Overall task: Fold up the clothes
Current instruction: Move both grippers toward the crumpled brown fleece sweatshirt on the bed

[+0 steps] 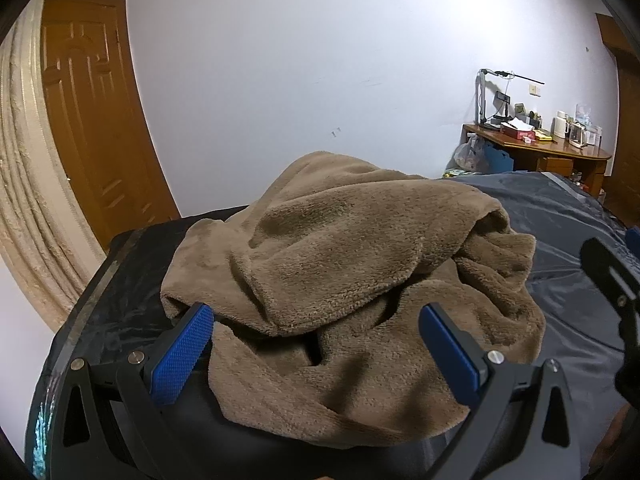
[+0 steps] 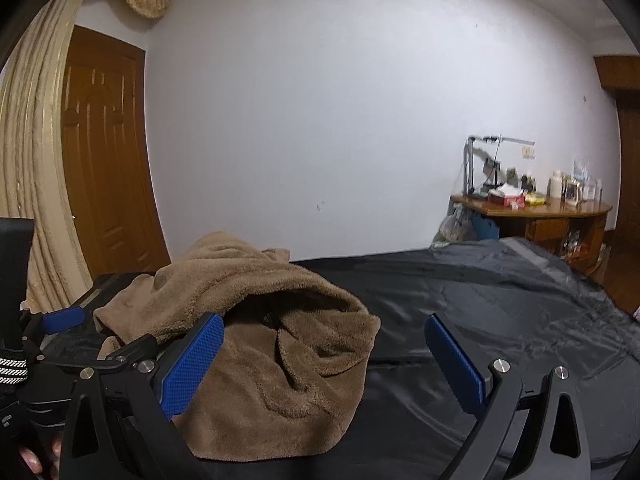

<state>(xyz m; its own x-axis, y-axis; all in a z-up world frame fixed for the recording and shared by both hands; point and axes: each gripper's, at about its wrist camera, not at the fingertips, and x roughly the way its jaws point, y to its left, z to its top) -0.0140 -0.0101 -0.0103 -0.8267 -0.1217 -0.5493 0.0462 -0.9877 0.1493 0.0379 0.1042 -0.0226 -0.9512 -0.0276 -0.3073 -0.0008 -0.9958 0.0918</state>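
While it sits bunched in a loose heap, the brown fleece garment (image 1: 352, 280) lies near the corner of a bed under a dark, slightly shiny cover (image 2: 500, 304), with no flat panels or tidy edges showing. Its pile is thick and plush, and it slumps in soft rolls and deep creases, with one wide tunnel-like opening (image 2: 296, 304) facing the right wrist camera; whether that is a hem, a hood or a sleeve I cannot tell.

Judged by this rumple, the cloth is not folded as it lies, and the work at hand looks like getting hold of it to spread it. That would call for finding a real edge or corner rather than pinching a mid-fold, since fleece this bulky will drag in a clump.

Both tools stand wide apart and hold nothing. The left gripper (image 1: 316, 324) straddles the near side of the heap, one blue textured pad (image 1: 184, 354) touching or just beside the cloth. The right gripper (image 2: 324, 340) hovers at the heap's right edge, mostly over the bare cover.

Beyond the bed are a white wall (image 2: 340, 100), a wooden door (image 1: 92, 120), a beige curtain (image 2: 32, 160) and a cluttered desk (image 1: 556, 150).
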